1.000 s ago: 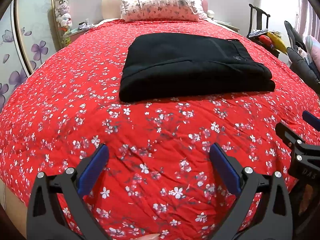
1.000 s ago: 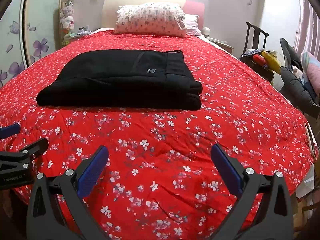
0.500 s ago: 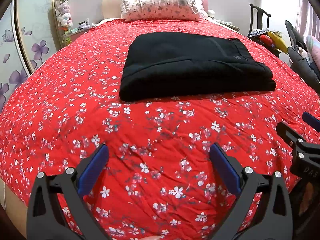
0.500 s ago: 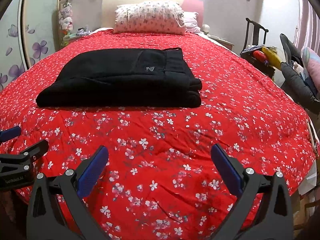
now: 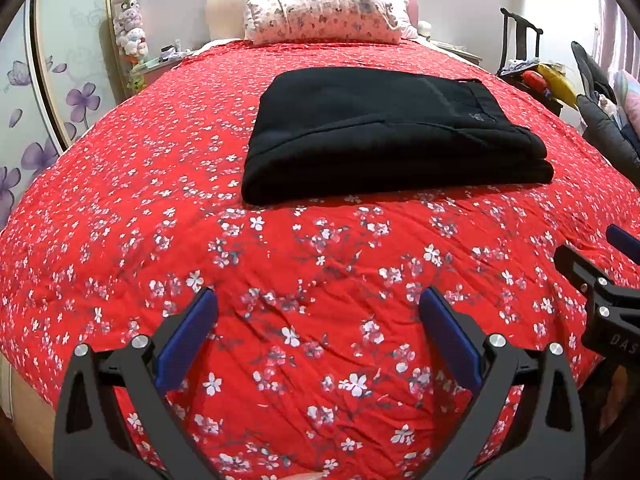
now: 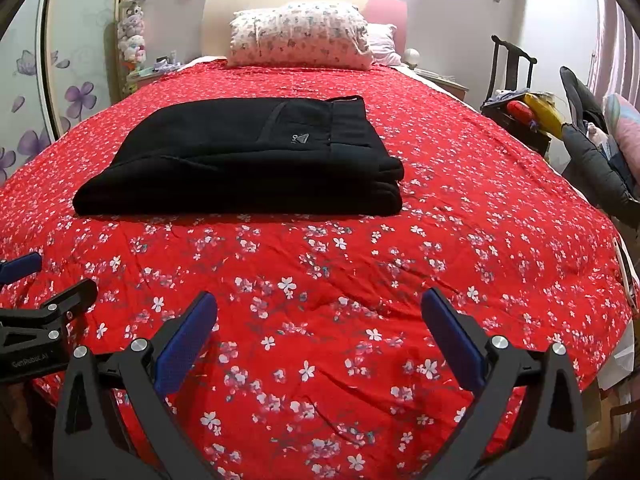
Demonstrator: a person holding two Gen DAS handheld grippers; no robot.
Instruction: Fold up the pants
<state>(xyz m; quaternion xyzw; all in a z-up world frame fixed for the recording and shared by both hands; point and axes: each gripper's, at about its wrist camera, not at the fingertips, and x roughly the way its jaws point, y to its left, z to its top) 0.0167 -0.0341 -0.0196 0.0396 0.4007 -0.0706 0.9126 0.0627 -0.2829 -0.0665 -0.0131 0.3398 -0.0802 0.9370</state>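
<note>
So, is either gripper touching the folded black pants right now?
No: the folded black pants lie alone on the red floral bedspread, with the right gripper and left gripper open, well short.

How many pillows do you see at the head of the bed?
2. A floral pillow lies in front of the headboard. A plain pale pink one sits behind it to the right, mostly covered. Others could be hidden behind the floral pillow.

Pants (image 5: 384, 136) lie mid-bed (image 5: 120, 200), pillow (image 5: 320, 16) behind them.
</note>
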